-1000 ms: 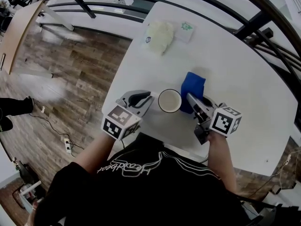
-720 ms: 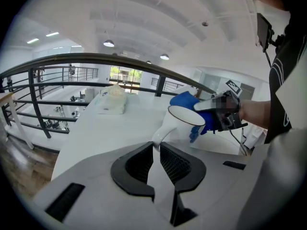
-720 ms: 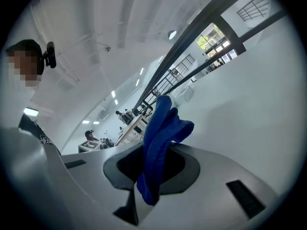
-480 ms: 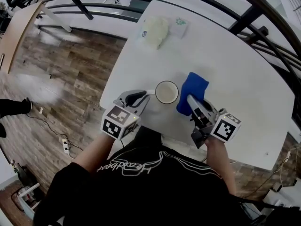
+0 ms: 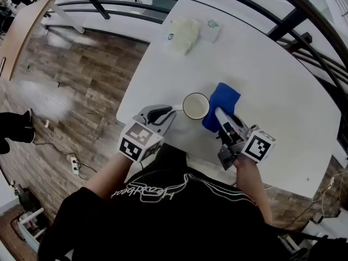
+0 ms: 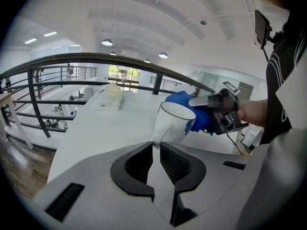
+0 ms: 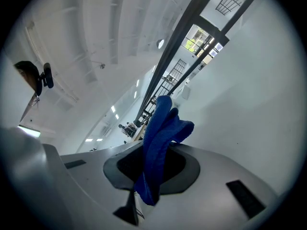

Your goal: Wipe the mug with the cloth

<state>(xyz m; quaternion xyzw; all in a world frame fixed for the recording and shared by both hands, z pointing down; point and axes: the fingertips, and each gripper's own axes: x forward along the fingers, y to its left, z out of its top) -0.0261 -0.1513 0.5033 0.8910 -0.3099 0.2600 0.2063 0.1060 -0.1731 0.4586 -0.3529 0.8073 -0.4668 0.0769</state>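
White table [image 5: 261,53]: pale packet [image 5: 184,32], card [image 5: 213,28] far end.

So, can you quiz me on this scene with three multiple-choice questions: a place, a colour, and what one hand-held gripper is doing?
1. Where is the cloth relative to the mug in the head view? A inside it B to its right C under it
2. The cloth's colour? A red B white C blue
3. The left hand-held gripper is: A shut on the mug's handle B open and empty C shut on the cloth
Answers: B, it shows beside the mug's right side; C, blue in every view; A, the white handle sits between its jaws.
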